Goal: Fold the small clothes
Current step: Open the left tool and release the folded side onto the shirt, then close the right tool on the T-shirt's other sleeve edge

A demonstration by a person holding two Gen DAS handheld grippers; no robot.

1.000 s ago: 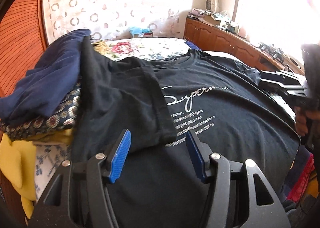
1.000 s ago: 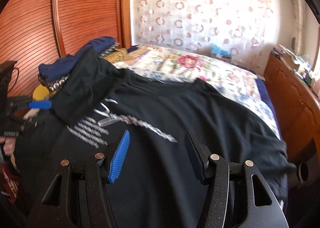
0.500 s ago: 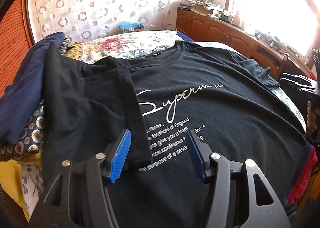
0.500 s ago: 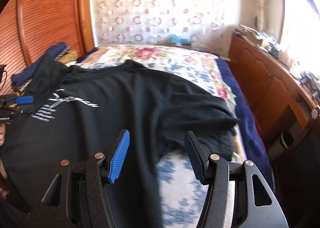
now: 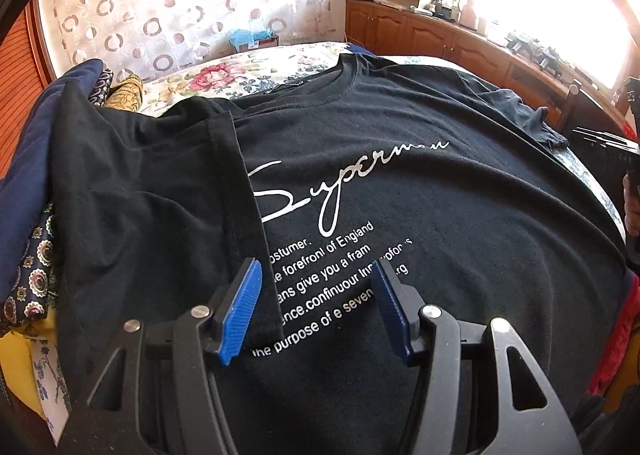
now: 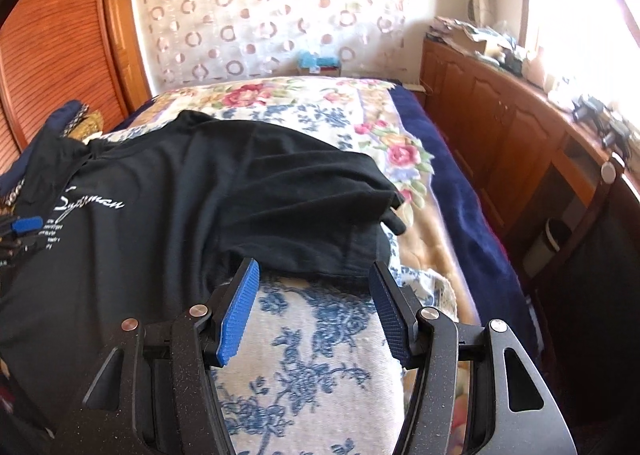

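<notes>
A black T-shirt (image 5: 420,191) with white "Superman" lettering lies spread front-up on the bed. Its left sleeve (image 5: 160,195) is folded inward over the chest, its hem edge covering the start of the print. My left gripper (image 5: 316,307) is open and empty, just above the sleeve hem and the print. In the right wrist view the shirt (image 6: 168,215) lies left of centre and its right sleeve (image 6: 320,215) is bunched on the floral cover. My right gripper (image 6: 314,307) is open and empty, just short of that sleeve's hem.
A pile of clothes, navy (image 5: 28,159), patterned and yellow, lies at the shirt's left. The floral bedspread (image 6: 312,359) covers the bed. A wooden cabinet (image 6: 520,143) with clutter runs along the right under a bright window. A wooden slatted door (image 6: 60,67) stands left.
My left gripper moved a little closer over the folded sleeve hem and print. My right gripper swung right from the shirt's chest and came up to the right sleeve. Both stayed open.
</notes>
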